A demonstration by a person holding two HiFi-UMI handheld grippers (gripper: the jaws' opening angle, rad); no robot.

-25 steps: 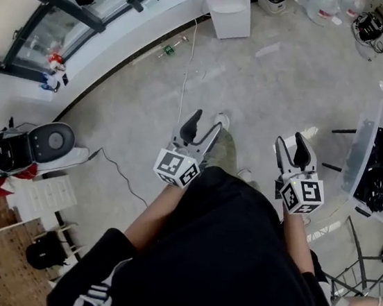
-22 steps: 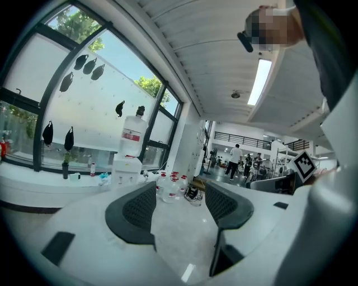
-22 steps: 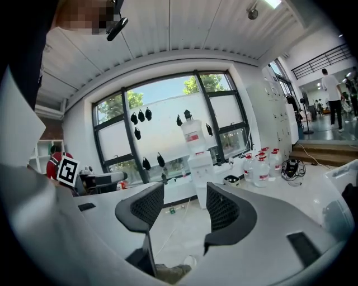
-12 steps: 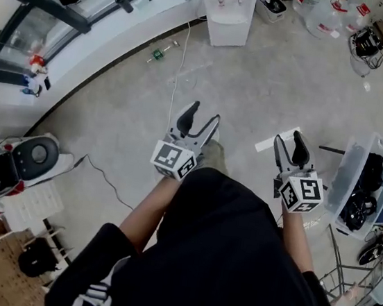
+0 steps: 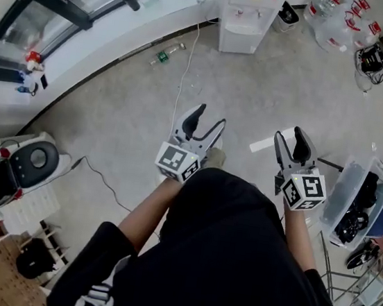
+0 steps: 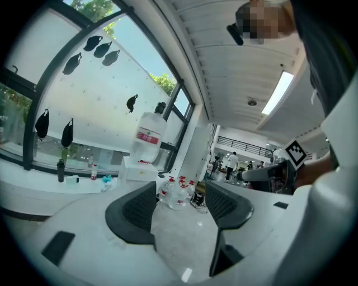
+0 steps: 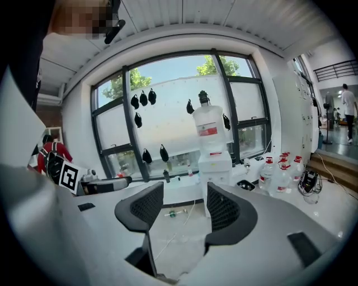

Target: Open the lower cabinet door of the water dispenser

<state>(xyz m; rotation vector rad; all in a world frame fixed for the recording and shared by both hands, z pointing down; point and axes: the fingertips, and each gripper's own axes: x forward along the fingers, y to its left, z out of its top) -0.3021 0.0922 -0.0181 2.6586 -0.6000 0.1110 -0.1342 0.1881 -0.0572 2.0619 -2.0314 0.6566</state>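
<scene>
The white water dispenser [image 5: 244,19] stands against the far wall with a clear bottle [image 7: 208,131] on top; its lower cabinet front [image 5: 237,41] looks closed. Both grippers are held out over the bare floor, well short of it. My left gripper [image 5: 208,116] is open and empty, and so is my right gripper [image 5: 290,135]. In the left gripper view the dispenser [image 6: 139,168] sits left of the left gripper [image 6: 179,201]. In the right gripper view the dispenser [image 7: 215,165] is partly hidden behind the jaws of the right gripper [image 7: 184,209].
Several large water bottles [image 5: 334,24] stand right of the dispenser. A white cable [image 5: 185,71] and a small green bottle [image 5: 164,55] lie on the floor. A clear bin [image 5: 357,198] of dark gear is at the right, a white machine [image 5: 33,161] at the left.
The person has walked toward the dispenser: it sits lower and a little larger in the head view. Both grippers travelled along and stayed open.
</scene>
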